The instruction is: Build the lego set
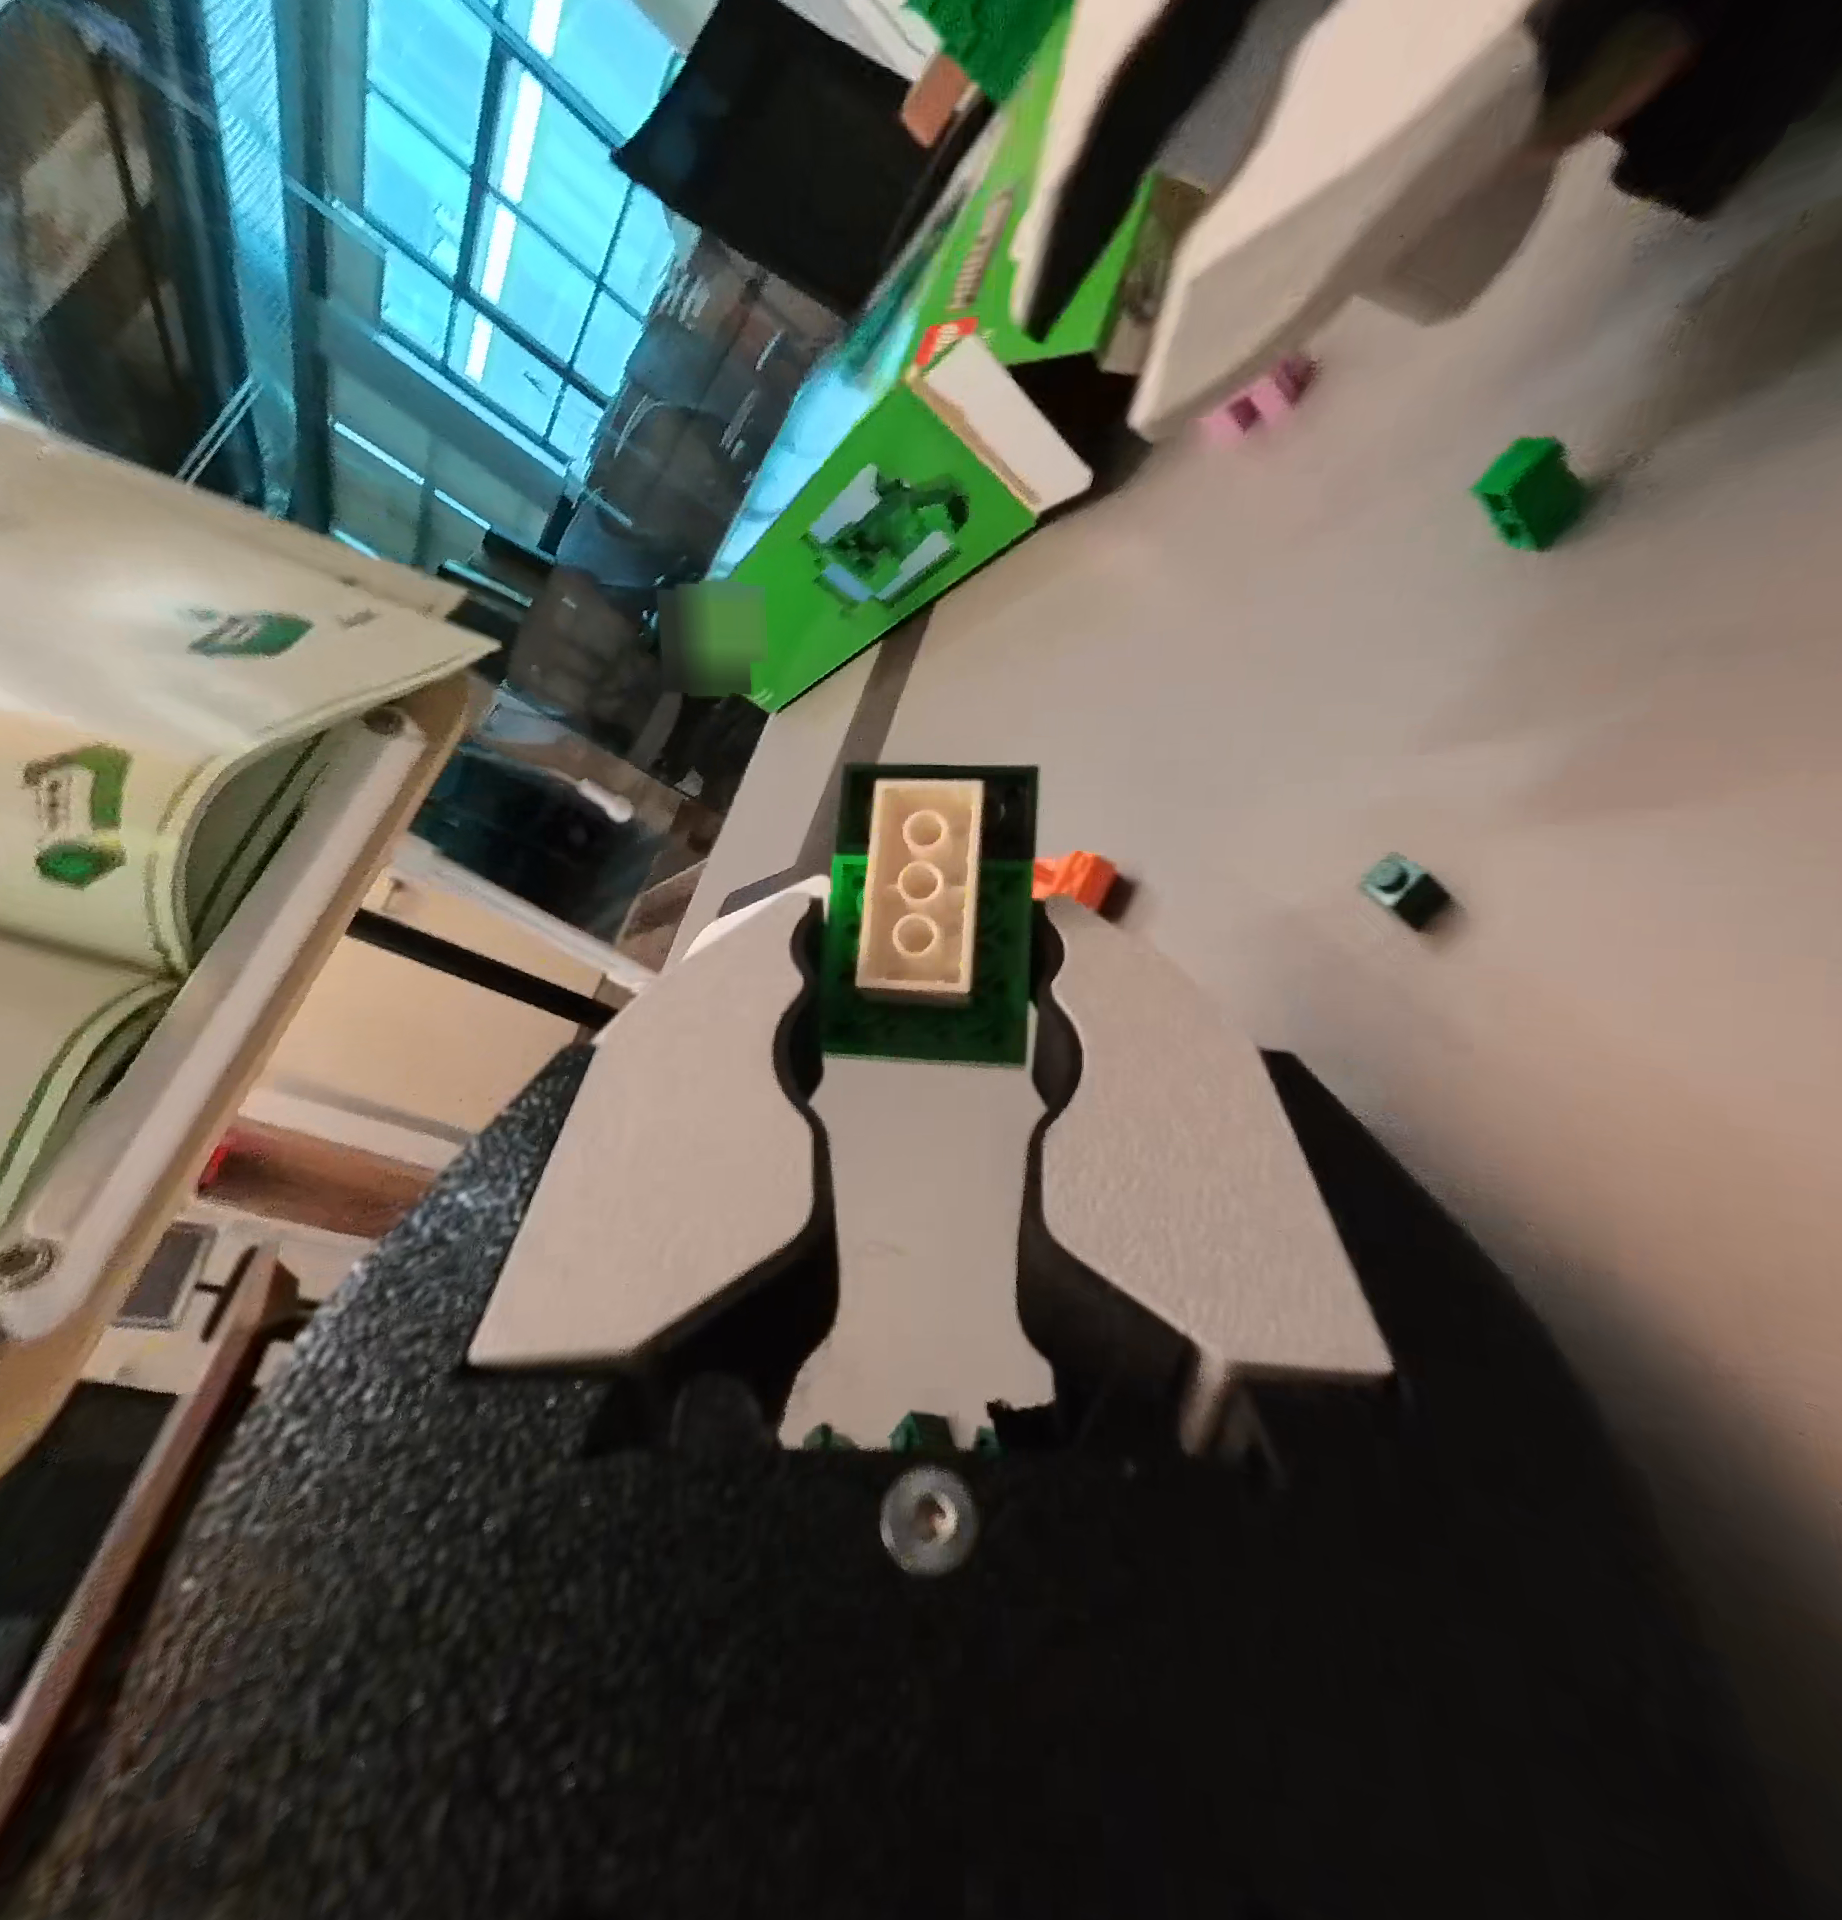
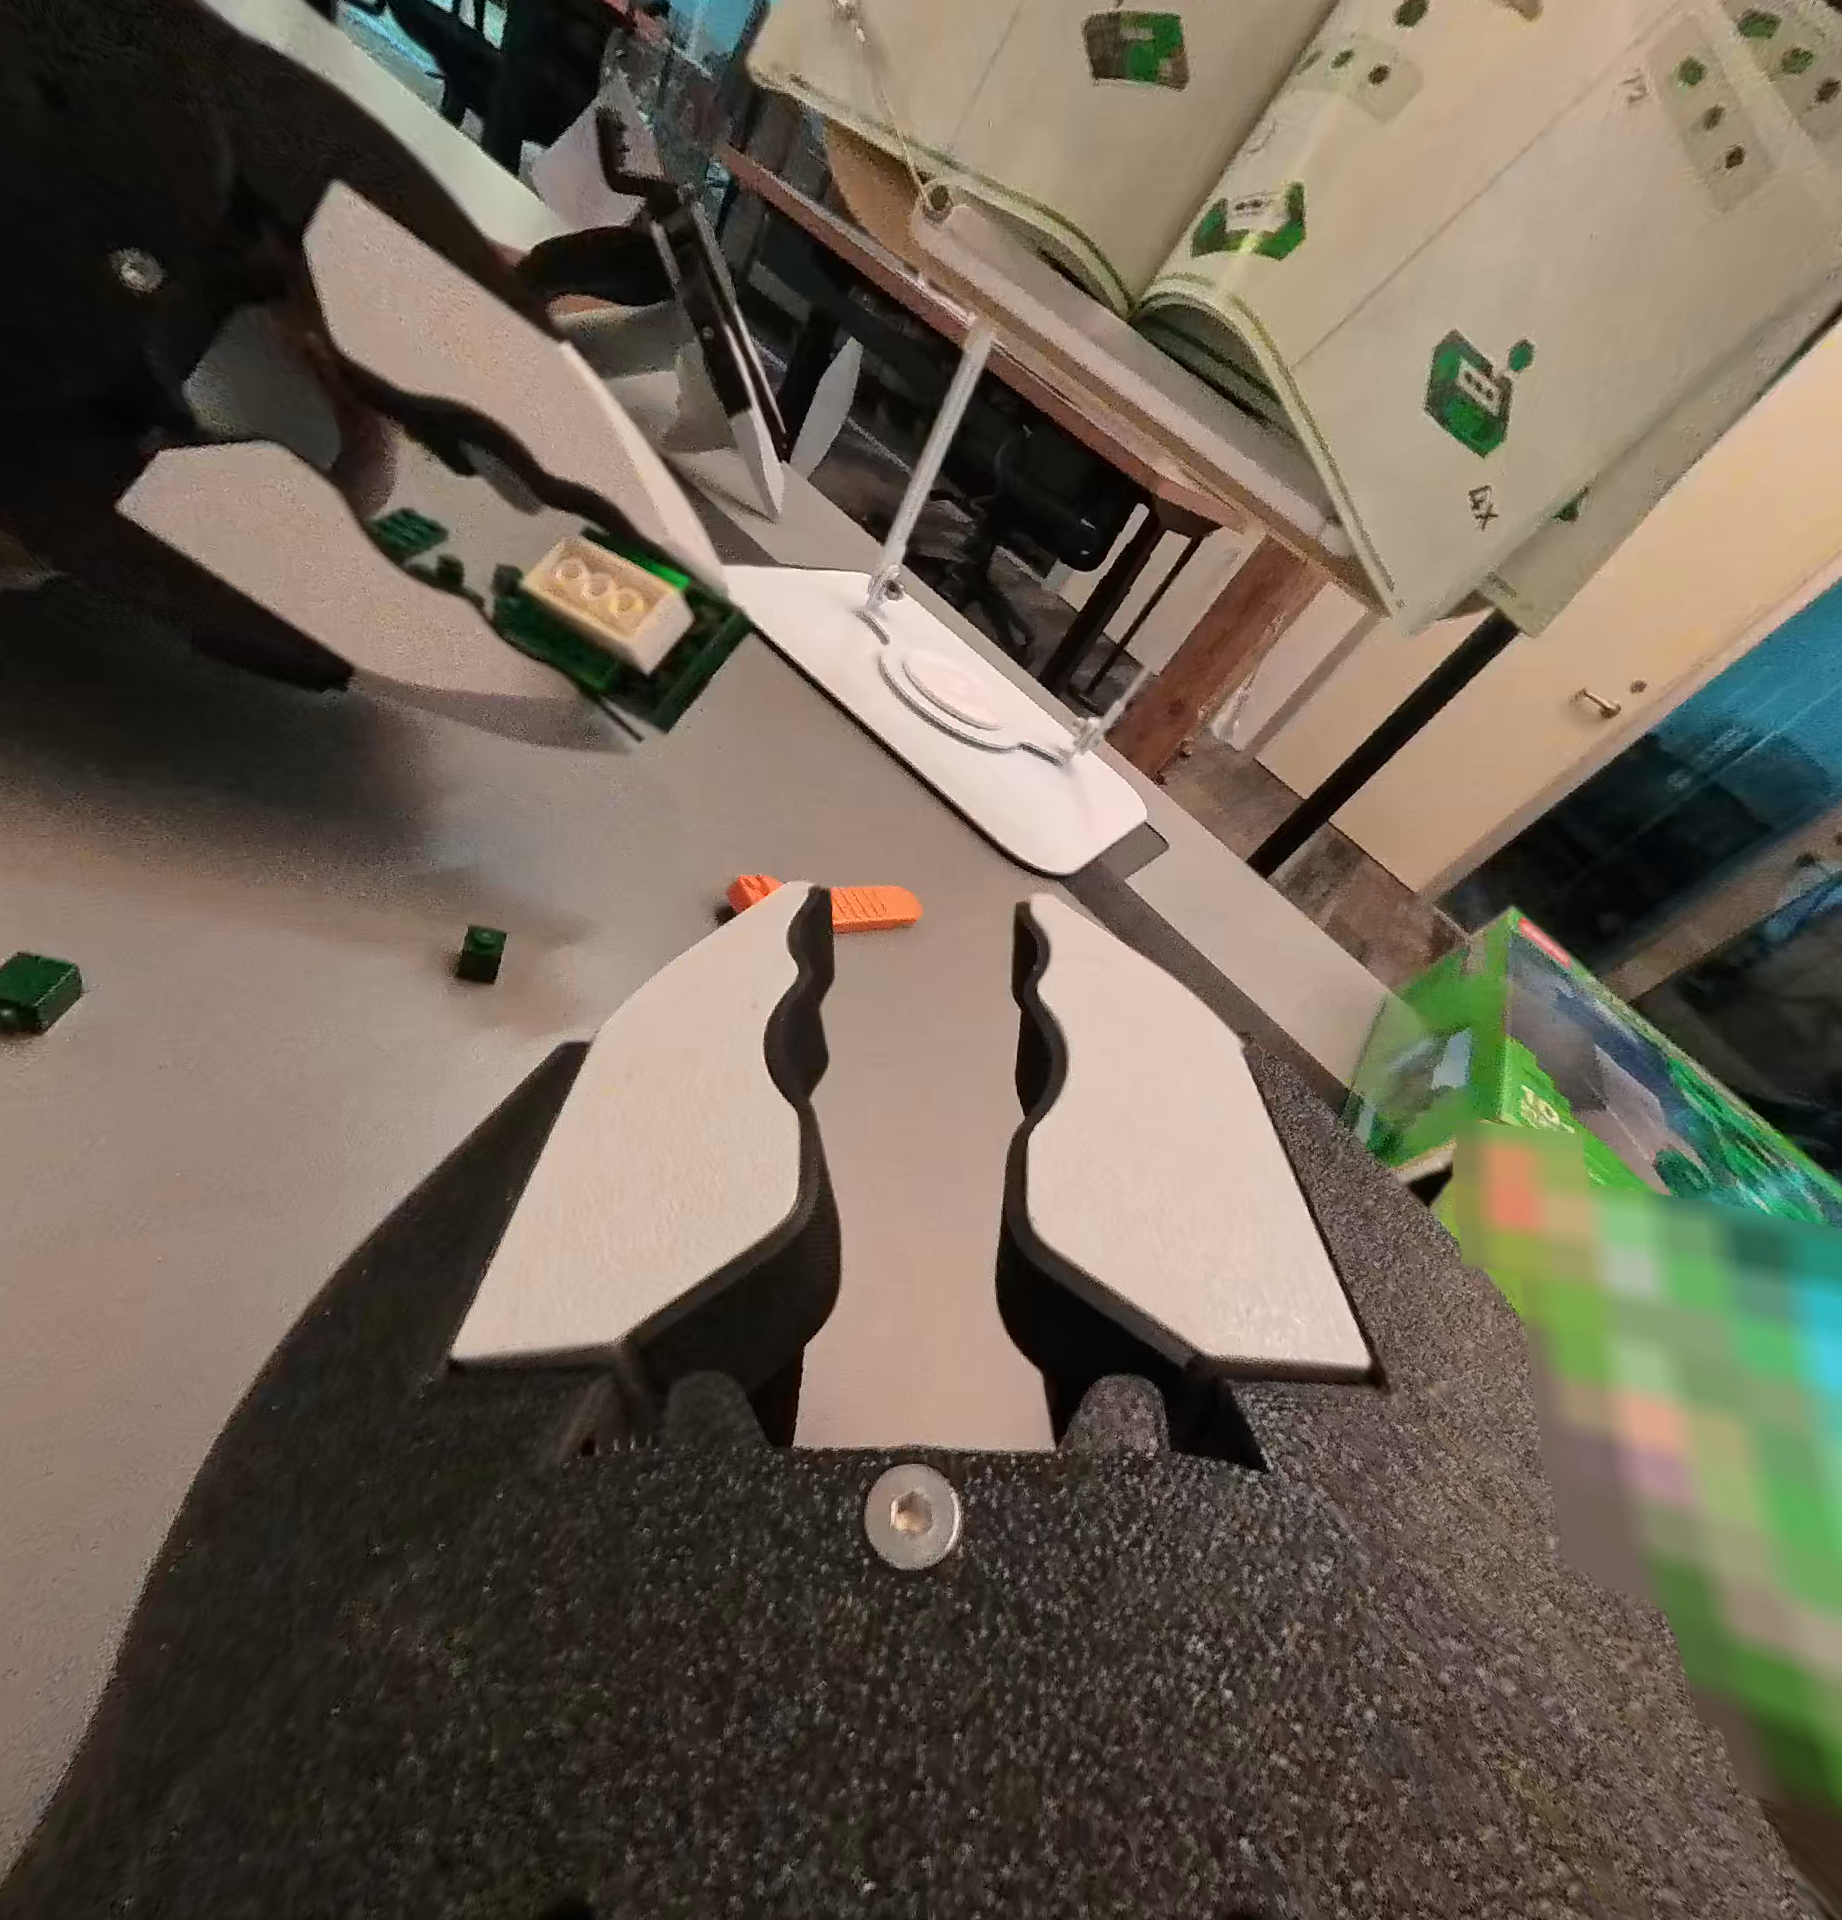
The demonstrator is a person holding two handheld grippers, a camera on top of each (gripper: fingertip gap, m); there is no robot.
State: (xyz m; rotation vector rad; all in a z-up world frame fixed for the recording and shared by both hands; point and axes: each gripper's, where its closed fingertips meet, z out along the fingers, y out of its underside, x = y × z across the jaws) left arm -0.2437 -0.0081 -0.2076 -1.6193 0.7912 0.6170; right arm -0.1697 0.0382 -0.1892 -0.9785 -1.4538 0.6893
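My left gripper [image 1: 927,935] is shut on a green Lego assembly [image 1: 922,1023] and holds it above the grey table [image 1: 1416,727]. A cream brick [image 1: 919,894] is fixed to the assembly, hollow side towards the camera. The right wrist view shows this gripper [image 2: 668,655] and the assembly [image 2: 688,665] at upper left. My right gripper [image 2: 917,914] is open and empty, low over the table, with an orange brick separator [image 2: 875,906] just beyond its tips. It appears blurred at the top right of the left wrist view [image 1: 1099,358].
Loose on the table are a small dark green piece [image 2: 481,951], a dark green brick [image 2: 29,992], a bright green brick [image 1: 1530,504] and pink bricks [image 1: 1270,400]. An open instruction booklet [image 2: 1416,260] rests on a stand with a white base [image 2: 1052,810]. The green set box [image 1: 875,551] lies near the table edge. Left tips to right tips: about 10 cm. The left tips stand about 10 cm off the orange brick separator [image 2: 875,906].
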